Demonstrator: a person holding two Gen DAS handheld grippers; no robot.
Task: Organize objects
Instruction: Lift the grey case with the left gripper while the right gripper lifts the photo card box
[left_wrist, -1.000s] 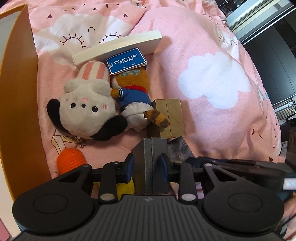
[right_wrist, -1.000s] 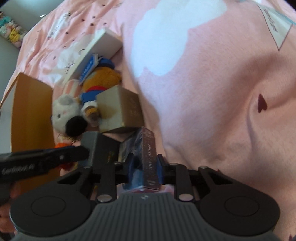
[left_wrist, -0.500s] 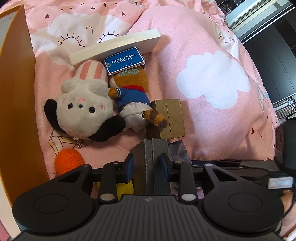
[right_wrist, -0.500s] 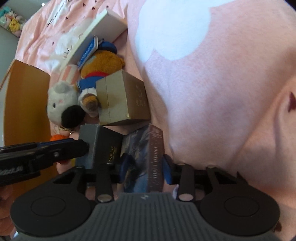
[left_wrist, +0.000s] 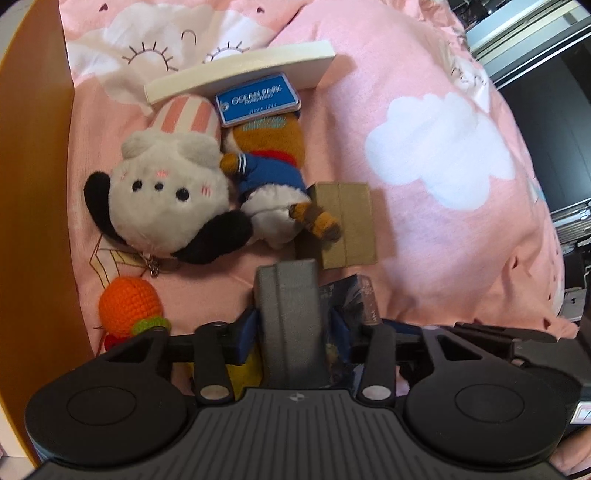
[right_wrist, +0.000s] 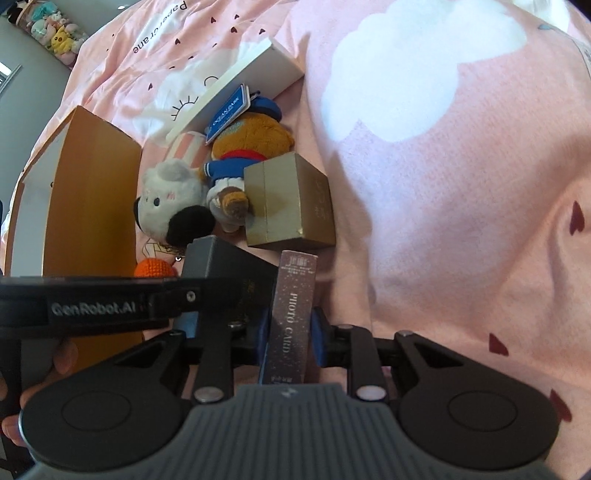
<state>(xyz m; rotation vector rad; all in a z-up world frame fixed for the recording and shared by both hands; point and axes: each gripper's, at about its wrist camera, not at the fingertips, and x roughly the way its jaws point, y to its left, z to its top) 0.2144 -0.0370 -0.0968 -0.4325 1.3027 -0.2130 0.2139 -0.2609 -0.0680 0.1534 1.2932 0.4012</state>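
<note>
My left gripper (left_wrist: 291, 328) stands around a grey box (left_wrist: 290, 310) that sits upright on the pink bed; its jaws look slightly off the box's sides. The grey box also shows in the right wrist view (right_wrist: 221, 266). My right gripper (right_wrist: 290, 332) is shut on a dark photo card box (right_wrist: 291, 314), held upright just right of the grey box; it also shows in the left wrist view (left_wrist: 351, 299). A gold box (left_wrist: 343, 221) (right_wrist: 291, 203) lies beyond both.
A white plush dog (left_wrist: 166, 195), a brown plush in blue (left_wrist: 273, 173) with a blue tag, a white flat box (left_wrist: 240, 70) and an orange crochet toy (left_wrist: 129, 306) lie on the bed. An orange-sided box wall (left_wrist: 33, 184) stands at the left.
My right gripper turned the photo card box upright beside the grey box. My left gripper's jaws widened a little around the grey box and it moved closer to the toys.
</note>
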